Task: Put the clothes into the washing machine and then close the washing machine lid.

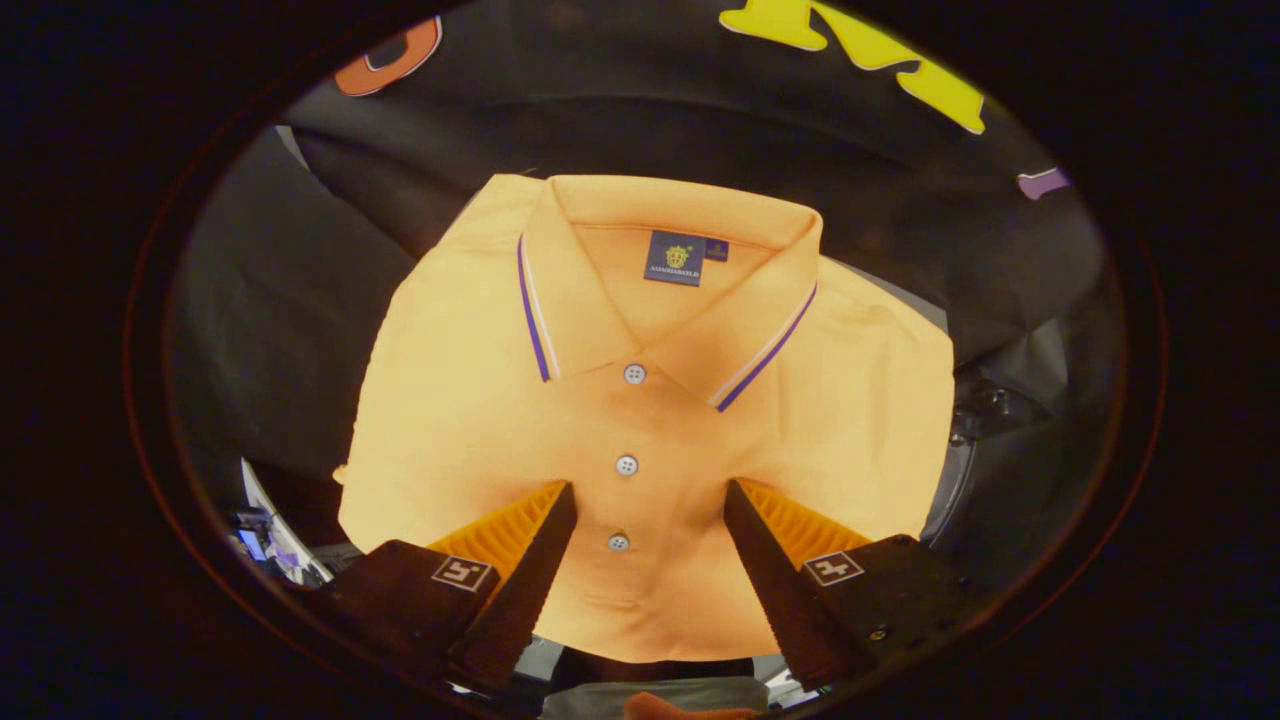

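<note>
An orange polo shirt lies folded flat on black cloth, collar away from me, with purple and white collar stripes, a dark neck label and a row of small buttons. My gripper is open over the shirt's lower front. Its fingers stand wide apart on either side of the button placket, with the lowest button between them. Whether the fingertips touch the fabric I cannot tell.
Black cloth drapes around the shirt on the left and behind it. A dark, rounded piece of equipment sits just past the shirt's right edge. A small white device lies left of the left finger.
</note>
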`<state>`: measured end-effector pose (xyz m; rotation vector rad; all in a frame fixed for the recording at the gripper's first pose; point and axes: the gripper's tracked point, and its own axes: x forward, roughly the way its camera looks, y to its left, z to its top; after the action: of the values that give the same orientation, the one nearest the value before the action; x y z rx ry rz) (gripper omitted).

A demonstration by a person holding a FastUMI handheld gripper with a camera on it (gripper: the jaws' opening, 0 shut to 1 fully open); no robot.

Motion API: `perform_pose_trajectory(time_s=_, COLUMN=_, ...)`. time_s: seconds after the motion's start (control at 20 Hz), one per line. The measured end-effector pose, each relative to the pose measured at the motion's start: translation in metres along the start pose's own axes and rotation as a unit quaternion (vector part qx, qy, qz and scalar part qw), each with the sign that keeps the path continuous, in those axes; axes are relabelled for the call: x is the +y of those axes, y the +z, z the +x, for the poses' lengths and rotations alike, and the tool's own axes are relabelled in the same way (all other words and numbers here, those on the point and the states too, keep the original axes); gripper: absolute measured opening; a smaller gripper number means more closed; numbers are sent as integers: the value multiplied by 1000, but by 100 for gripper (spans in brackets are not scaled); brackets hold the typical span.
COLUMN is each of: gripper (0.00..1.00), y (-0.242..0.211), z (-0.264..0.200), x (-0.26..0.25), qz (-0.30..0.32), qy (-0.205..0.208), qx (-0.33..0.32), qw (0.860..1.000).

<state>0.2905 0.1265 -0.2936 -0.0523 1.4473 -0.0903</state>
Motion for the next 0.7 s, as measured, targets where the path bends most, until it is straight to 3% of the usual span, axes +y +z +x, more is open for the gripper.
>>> perform_pose_trajectory(time_s=0.35, gripper=95, y=0, z=-1, x=0, qz=40, qy=-7, qx=-3, qw=999)
perform_pose_trajectory(time_s=0.7, gripper=64, y=-1, z=0, x=1, qz=30, qy=-1, qx=-29, qw=999)
